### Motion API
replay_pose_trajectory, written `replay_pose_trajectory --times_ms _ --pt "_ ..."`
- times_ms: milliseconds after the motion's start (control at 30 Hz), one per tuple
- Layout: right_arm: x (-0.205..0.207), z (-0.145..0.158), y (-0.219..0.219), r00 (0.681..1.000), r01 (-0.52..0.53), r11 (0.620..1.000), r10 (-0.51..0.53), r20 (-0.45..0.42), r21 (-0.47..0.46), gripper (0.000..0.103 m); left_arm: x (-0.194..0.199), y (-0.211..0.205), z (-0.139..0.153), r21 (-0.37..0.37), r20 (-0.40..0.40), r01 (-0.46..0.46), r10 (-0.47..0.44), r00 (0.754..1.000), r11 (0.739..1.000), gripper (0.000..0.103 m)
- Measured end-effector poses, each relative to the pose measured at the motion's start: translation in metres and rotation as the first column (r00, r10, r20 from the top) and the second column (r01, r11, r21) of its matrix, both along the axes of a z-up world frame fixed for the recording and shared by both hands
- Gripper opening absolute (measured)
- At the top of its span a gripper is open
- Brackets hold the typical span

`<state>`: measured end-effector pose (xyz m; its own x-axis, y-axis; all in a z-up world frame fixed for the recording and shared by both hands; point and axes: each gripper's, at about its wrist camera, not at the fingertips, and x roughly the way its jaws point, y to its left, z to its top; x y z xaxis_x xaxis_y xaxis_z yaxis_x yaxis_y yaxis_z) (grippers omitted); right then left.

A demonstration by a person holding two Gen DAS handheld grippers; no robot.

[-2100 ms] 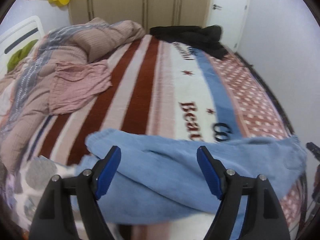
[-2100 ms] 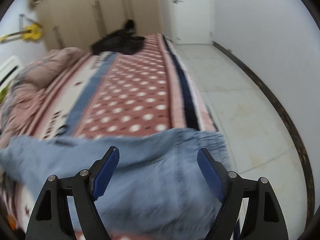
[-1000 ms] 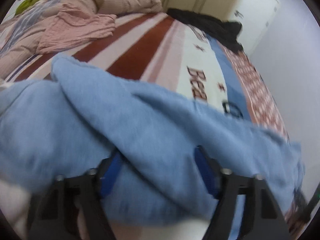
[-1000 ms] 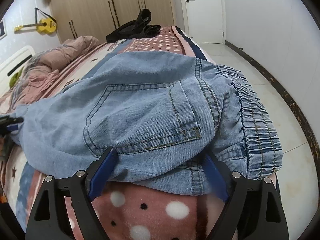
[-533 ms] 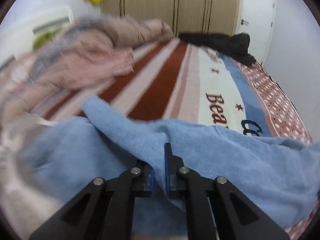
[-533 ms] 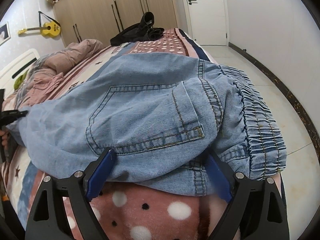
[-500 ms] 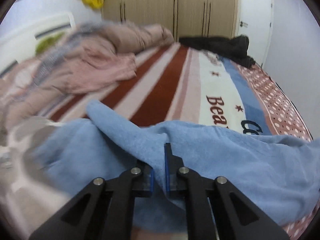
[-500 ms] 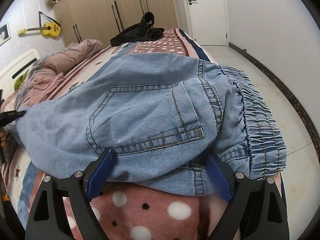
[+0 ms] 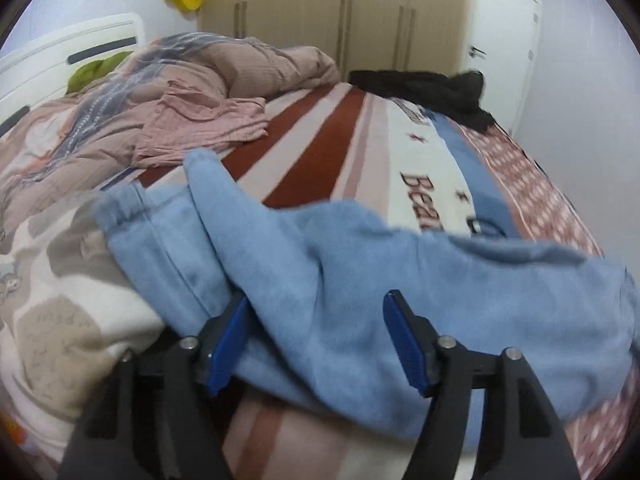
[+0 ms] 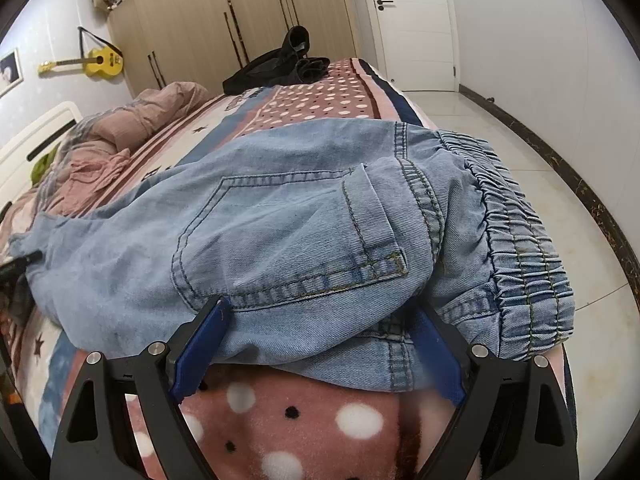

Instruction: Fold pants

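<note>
Pants (image 10: 288,232) of light blue denim lie in a heap across the near end of the bed (image 10: 320,100), their elastic waistband (image 10: 516,240) at its right edge beside the tiled floor (image 10: 500,128), a back pocket facing up. In the left view the pants (image 9: 360,280) run from the bed's left side, where a gathered cuff (image 9: 116,208) shows, toward the right edge. My left hand-held gripper (image 9: 320,340) is spread wide, the cloth lying between and over its blue pads, not pinched. My right hand-held gripper (image 10: 316,356) is also spread wide, both pads tucked under the heap's near edge, low over the dotted blanket (image 10: 280,420). Further up the bed lie a rumpled pink quilt (image 9: 168,120) on the left and dark clothing (image 9: 424,88) at the far end. A yellow guitar (image 10: 100,64) hangs on the wall by the wardrobes (image 10: 224,12).
</note>
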<state>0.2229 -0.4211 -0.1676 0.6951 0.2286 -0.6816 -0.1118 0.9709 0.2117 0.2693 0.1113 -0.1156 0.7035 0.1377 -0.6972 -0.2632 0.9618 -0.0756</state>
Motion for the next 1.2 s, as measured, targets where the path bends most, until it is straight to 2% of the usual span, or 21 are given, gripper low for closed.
replay_pose_trajectory --times_ms 133,267,300,333,367,400,433,500,567,633,667,733,800,900,967,1000,1033,1067,1200 --pt "-0.001 0.000 -0.001 1.000 -0.001 1.000 0.001 0.004 0.007 0.089 0.027 0.014 0.001 -0.031 -0.027 -0.076 0.075 0.997 0.997 0.067" --pt "-0.004 0.002 -0.002 1.000 -0.004 1.000 0.004 0.007 0.016 0.089 0.049 0.018 0.005 0.005 -0.018 -0.121 0.121 0.992 0.993 0.066" --pt "-0.004 0.002 -0.002 1.000 -0.006 1.000 0.005 0.007 0.018 0.089 0.054 0.021 0.007 0.005 -0.021 -0.144 0.144 0.989 0.990 0.057" --pt "-0.004 0.002 -0.002 1.000 -0.006 1.000 0.006 0.007 0.019 0.089 0.058 0.023 0.008 0.009 -0.022 -0.169 0.169 0.985 0.986 0.042" --pt "-0.004 0.002 -0.003 1.000 -0.007 1.000 0.007 0.008 0.021 0.089 0.061 0.026 0.009 0.010 -0.024 -0.179 0.179 0.984 0.984 0.034" --pt "-0.005 0.002 -0.003 1.000 -0.007 1.000 0.007 0.008 0.021 0.089 0.064 0.028 0.010 0.012 -0.026 -0.183 0.183 0.983 0.983 0.020" --pt "-0.005 0.002 -0.003 1.000 -0.007 1.000 0.007 0.008 0.021 0.089 0.065 0.029 0.012 0.018 -0.028 -0.177 0.178 0.984 0.984 0.012" --pt "-0.005 0.002 -0.003 1.000 -0.007 1.000 0.007 0.008 0.021 0.090 0.061 0.029 0.017 0.038 -0.018 -0.174 0.175 0.984 0.984 0.004" --pt "-0.005 0.002 -0.003 1.000 -0.007 1.000 0.007 0.008 0.020 0.090 0.047 0.024 0.027 0.089 0.031 -0.170 0.168 0.985 0.981 0.003" --pt "-0.005 0.002 -0.003 1.000 -0.007 1.000 0.007 0.007 0.020 0.090 0.027 0.017 0.039 0.191 0.101 -0.183 0.166 0.981 0.964 0.003" --pt "-0.005 0.002 -0.003 1.000 -0.007 1.000 0.007 0.007 0.020 0.090 0.019 0.015 0.041 0.217 0.118 -0.187 0.164 0.979 0.958 0.003" --pt "-0.005 0.002 -0.003 1.000 -0.007 1.000 0.007 0.007 0.020 0.090 0.004 0.017 0.042 0.232 0.126 -0.186 0.160 0.979 0.955 0.003" --pt "-0.005 0.001 -0.004 1.000 -0.009 1.000 0.009 0.005 0.018 0.091 -0.003 0.021 0.035 0.225 0.085 -0.168 0.152 0.985 0.960 0.003" --pt "-0.005 0.001 -0.003 1.000 -0.010 1.000 0.010 0.003 0.014 0.091 -0.011 0.028 0.023 0.207 0.044 -0.157 0.151 0.988 0.966 0.006" --pt "-0.005 0.002 -0.002 1.000 -0.010 1.000 0.010 0.001 0.014 0.091 -0.014 0.025 0.024 0.226 0.039 -0.151 0.146 0.988 0.962 0.015" --pt "-0.005 0.003 -0.003 1.000 -0.011 1.000 0.011 -0.001 0.015 0.091 -0.016 0.023 0.026 0.241 0.042 -0.154 0.148 0.988 0.958 0.037" --pt "-0.005 0.004 -0.002 1.000 -0.010 1.000 0.010 0.000 0.012 0.089 -0.020 0.021 0.032 0.262 0.060 -0.165 0.155 0.986 0.951 0.066" --pt "-0.007 0.009 -0.001 1.000 -0.011 1.000 0.011 0.003 0.004 0.088 -0.025 0.019 0.040 0.280 0.090 -0.172 0.152 0.984 0.945 0.072" --pt "-0.018 0.047 0.006 0.995 -0.038 0.997 0.044 0.089 -0.066 0.088 -0.033 0.018 0.074 0.296 0.133 -0.136 0.100 0.986 0.945 0.073"
